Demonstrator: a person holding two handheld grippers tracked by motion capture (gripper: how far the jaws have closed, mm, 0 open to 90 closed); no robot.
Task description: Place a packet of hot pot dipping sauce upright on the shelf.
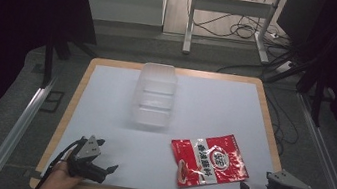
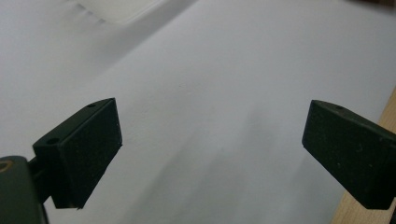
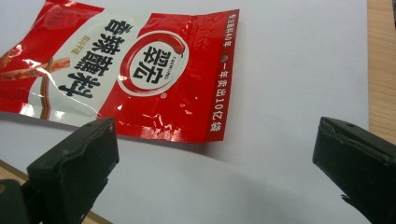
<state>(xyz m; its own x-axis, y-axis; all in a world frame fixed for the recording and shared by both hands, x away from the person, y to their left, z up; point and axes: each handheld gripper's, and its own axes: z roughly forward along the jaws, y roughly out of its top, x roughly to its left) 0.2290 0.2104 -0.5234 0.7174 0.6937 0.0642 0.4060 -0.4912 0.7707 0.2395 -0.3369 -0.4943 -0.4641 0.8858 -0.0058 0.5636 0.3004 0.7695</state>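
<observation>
The red and white sauce packet [image 3: 126, 74] lies flat on the white table top [image 1: 216, 101], toward the near right part, apart from everything else. Its face carries bold black Chinese characters, a round white emblem ringed in red with 2 red characters, and a white line of print along one edge that includes "40" and "10". The right gripper [image 3: 215, 163] sits low at the near right edge of the table, aimed at the packet's short edge, its 2 jaws spread wide with only bare table between them. The left gripper [image 2: 210, 154] rests at the near left corner, jaws likewise wide apart over the table. A clear plastic container [image 1: 154, 100] stands farther back near the middle.
</observation>
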